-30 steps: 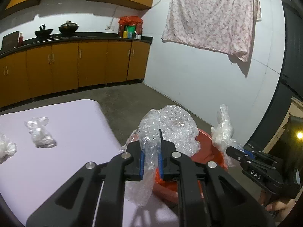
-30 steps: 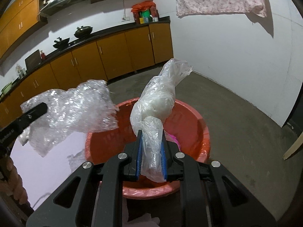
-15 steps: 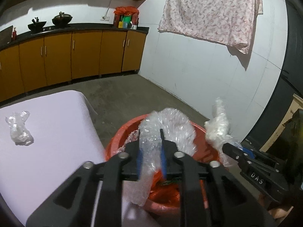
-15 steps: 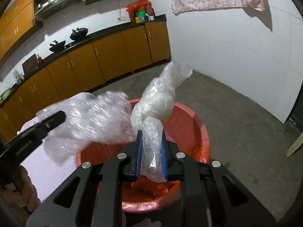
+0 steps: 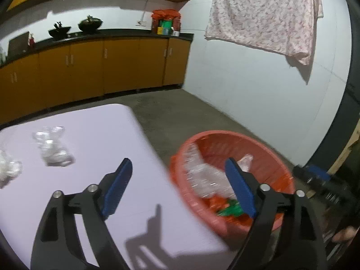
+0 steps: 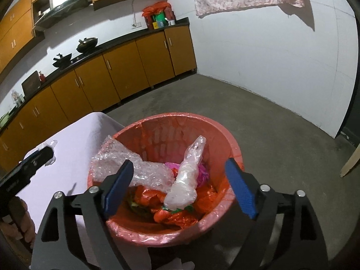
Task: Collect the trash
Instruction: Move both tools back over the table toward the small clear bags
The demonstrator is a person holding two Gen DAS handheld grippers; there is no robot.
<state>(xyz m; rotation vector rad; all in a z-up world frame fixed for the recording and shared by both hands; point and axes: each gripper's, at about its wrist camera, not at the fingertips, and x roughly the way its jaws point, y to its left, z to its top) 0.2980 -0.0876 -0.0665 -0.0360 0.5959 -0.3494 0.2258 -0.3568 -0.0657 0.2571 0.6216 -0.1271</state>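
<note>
The right gripper (image 6: 177, 185) points forward and down over a red bin (image 6: 234, 155). Its jaws have just been opening and now stand spread wide, blue pads apart, with nothing pinched between them. Straight below the gap, inside the bin, a twisted clear plastic bag (image 6: 186, 177) lies leaning upward, touching neither pad. Just left of it, under the left pad, a crumpled sheet of bubble wrap (image 6: 126, 159) rests against the bin's inner wall. Beneath both lie red and pink plastic scraps (image 6: 171, 216). The bin has a thin red liner folded over its rim. To the left of this gripper the black tip of the other one reaches in over a pale table (image 6: 74, 144), with part of a hand (image 6: 20, 222) below it at the frame's edge.

The left gripper (image 5: 177, 185) also tilts downward, over the near corner of the table (image 5: 94, 135). Its jaws too have just been opening and are spread wide and empty. The left pad hangs over the tabletop, the right pad over the bin's (image 5: 265, 148) near side, where the bubble wrap (image 5: 202, 175) lies blurred inside. Ahead and to the left, two crumpled clear plastic pieces sit on the table: one (image 5: 52, 146) in front of the left pad, another (image 5: 7, 168) at the frame's left edge. Beyond stand orange kitchen cabinets (image 5: 90, 69) and a patterned cloth (image 5: 265, 13) on the white wall.
</note>
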